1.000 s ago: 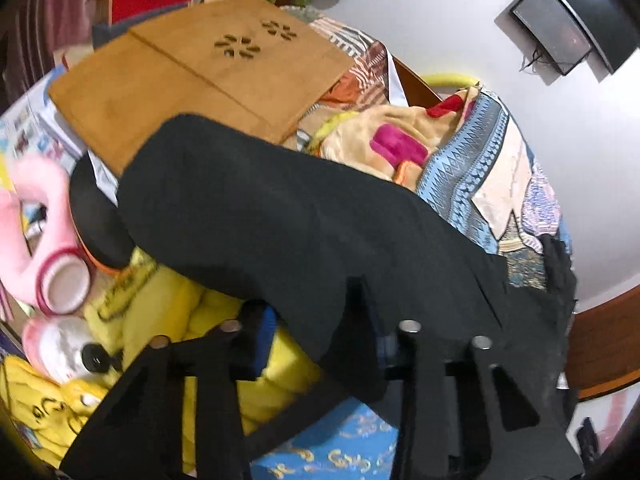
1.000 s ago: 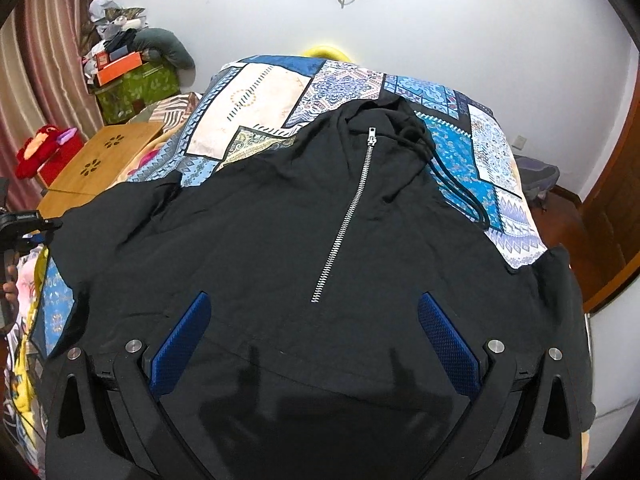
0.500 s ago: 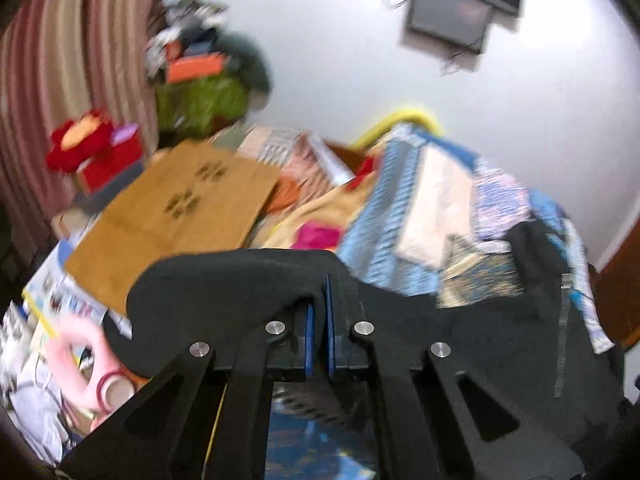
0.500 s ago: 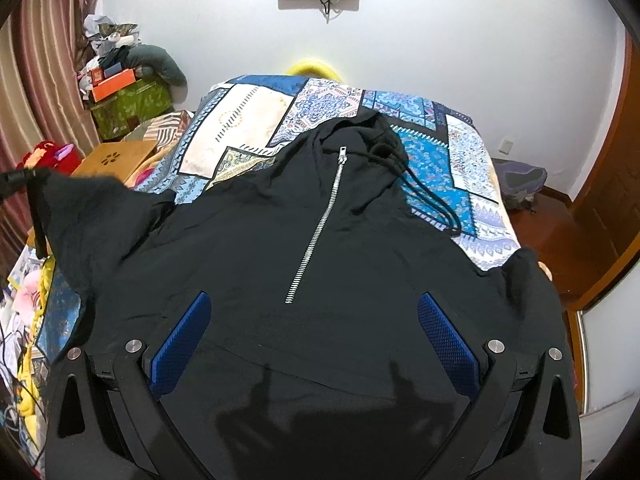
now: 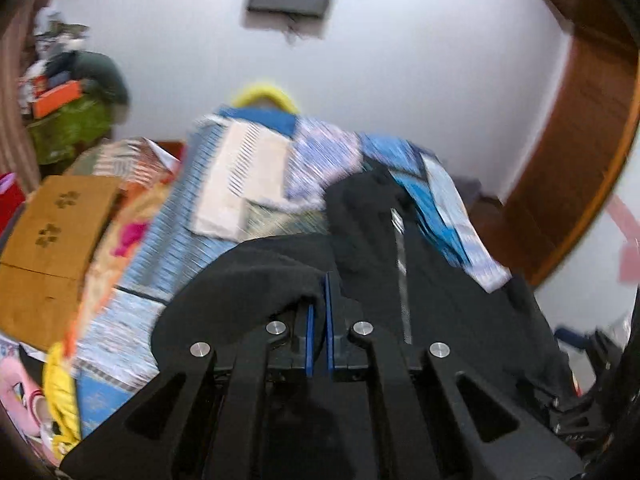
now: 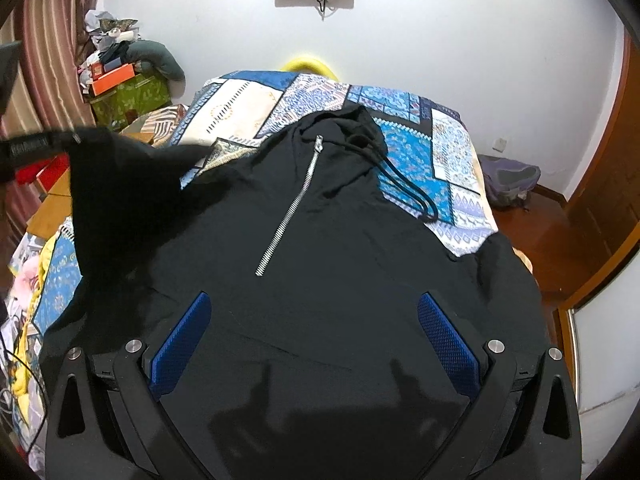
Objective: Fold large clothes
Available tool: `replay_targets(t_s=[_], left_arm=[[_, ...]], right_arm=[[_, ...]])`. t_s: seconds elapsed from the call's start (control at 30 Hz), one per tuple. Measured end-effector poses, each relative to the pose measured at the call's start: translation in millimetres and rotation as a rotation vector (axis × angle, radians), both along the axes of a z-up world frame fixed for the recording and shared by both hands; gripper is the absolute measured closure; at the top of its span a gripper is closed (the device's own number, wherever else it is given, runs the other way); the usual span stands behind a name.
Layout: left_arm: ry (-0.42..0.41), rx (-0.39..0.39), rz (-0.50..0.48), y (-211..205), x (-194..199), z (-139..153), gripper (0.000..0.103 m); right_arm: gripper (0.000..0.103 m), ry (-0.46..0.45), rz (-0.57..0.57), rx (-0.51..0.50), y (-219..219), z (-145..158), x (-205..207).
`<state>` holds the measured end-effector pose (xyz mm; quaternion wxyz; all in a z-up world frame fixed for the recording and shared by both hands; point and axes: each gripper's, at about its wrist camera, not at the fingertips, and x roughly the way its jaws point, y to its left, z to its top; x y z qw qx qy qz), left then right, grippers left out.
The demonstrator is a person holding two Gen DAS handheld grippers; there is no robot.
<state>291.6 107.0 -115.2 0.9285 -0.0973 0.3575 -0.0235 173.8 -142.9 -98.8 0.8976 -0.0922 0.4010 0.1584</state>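
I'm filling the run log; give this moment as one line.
left tongs: shut on hoodie sleeve, lifted | right tongs: open above hoodie | bedspread: under hoodie

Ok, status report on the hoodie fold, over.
Left gripper shut on sleeve, lifted. Right gripper open above black hoodie, flat on patchwork bedspread. Nothing in the way.

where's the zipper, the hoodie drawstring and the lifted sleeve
zipper [image 6: 286, 212]: right wrist view, middle of the silver teeth
drawstring [image 6: 404, 184]: right wrist view, cord over the bedspread
sleeve [image 6: 116, 184]: right wrist view, raised black cloth
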Motion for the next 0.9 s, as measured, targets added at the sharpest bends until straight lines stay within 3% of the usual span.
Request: replay_targets(t_s=[0.17,0.37,0.5,0.57,0.6,0.67,0.9], left_arm=[[0.126,0.027,-0.115,-57.6,4.5,-50.9,0.1],[0.233,0.072,-0.189,-99.2,-2.9,-93.5,0.1],[0.283,0.106,-0.216,-112.5,-10.6,-110.7,0.091],[0.311,0.102,-0.224,-112.2,-9.4,-114.7,0.081],[0.321,0.101,-0.227,-111.8,-10.2,-115.7,0.066],[0.326,0.106,-0.227,-107.8,-14.3,-112.3,0.05],[0.226,0.091,-0.197,-69.4,-42.2,-66.2,0.046]], right_arm=[[0.0,0.019,-0.02,-0.011,-15.0,-8.1,-2.2],[0.0,0.049,-0.023,-0.032,-23.2,-17.7,-6.0],[0.0,0.055,-0.013,-0.051,-22.1,-19.5,-9.7],[0.0,0.056,-0.002,-0.056,-19.1,-18.4,-10.5],[0.0,0.054,0.004,-0.057,-17.0,-16.9,-11.6],[0.0,0.046,0.015,-0.058,-13.2,-13.2,-13.0],[0.0,-0.009,0.078,-0.065,17.1,8.0,-15.7]])
